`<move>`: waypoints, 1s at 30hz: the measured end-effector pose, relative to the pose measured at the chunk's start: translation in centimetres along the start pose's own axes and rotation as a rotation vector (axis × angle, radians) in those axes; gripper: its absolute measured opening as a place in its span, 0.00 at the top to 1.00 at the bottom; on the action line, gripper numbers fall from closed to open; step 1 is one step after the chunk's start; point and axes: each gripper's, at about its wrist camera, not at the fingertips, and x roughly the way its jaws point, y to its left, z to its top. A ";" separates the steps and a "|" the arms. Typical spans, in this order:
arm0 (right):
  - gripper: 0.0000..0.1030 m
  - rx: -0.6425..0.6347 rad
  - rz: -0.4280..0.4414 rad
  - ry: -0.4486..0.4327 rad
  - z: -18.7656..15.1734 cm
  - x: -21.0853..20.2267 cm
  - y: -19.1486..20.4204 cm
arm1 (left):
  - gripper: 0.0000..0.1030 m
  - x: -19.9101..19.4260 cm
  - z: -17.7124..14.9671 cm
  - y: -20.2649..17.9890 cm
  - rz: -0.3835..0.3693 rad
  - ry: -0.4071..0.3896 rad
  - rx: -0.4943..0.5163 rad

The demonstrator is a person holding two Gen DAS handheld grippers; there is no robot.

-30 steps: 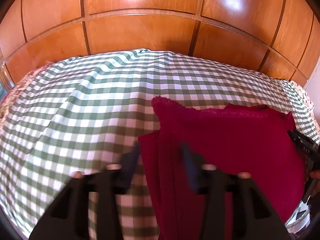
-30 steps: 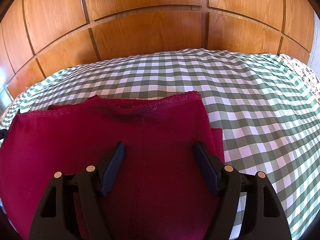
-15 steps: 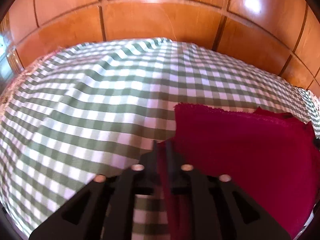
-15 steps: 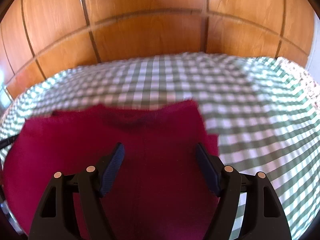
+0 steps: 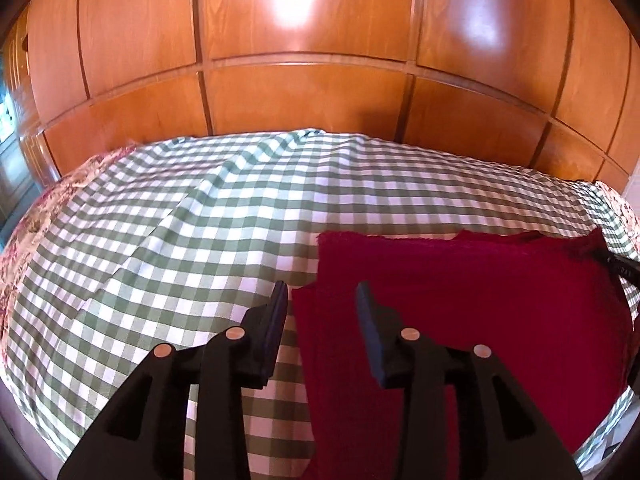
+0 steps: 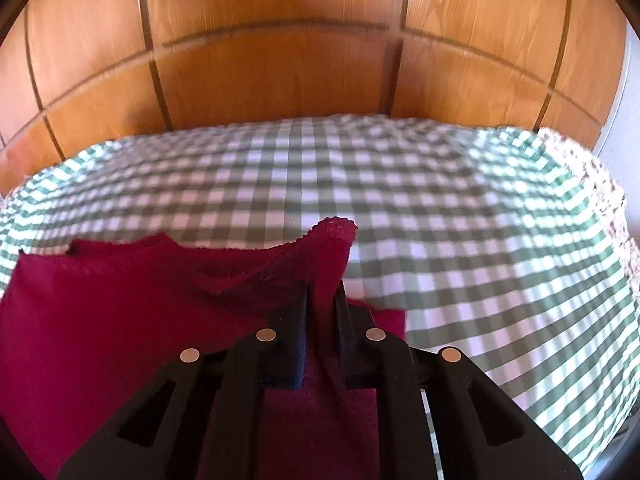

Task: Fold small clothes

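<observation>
A dark red garment lies folded on a green and white checked cloth. My left gripper is open over the garment's left edge, one finger on each side of that edge, holding nothing. My right gripper is shut on the garment's right edge and lifts a peak of red fabric off the cloth. The rest of the garment lies flat to the left in the right wrist view. The right gripper's tip shows at the far right of the left wrist view.
The checked cloth covers a bed-like surface. A wooden panelled wall stands right behind it. A floral fabric shows at the left edge and another floral strip at the right edge.
My left gripper shut on the garment's left edge half a second ago and has opened again. My right gripper was open over the garment and has shut on its right edge, lifting it.
</observation>
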 end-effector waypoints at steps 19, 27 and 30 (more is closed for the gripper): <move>0.97 0.103 -0.058 0.073 -0.6 4.8 -1.6 | 0.65 2.7 -0.7 -2.6 0.015 0.048 0.051; 0.94 0.160 -0.019 0.103 -0.6 5.8 -2.7 | 0.56 5.9 -1.6 -2.0 0.005 0.126 0.010; 0.82 0.196 0.004 0.119 -0.3 5.4 -3.5 | 0.52 6.3 -1.6 -1.6 -0.001 0.127 -0.015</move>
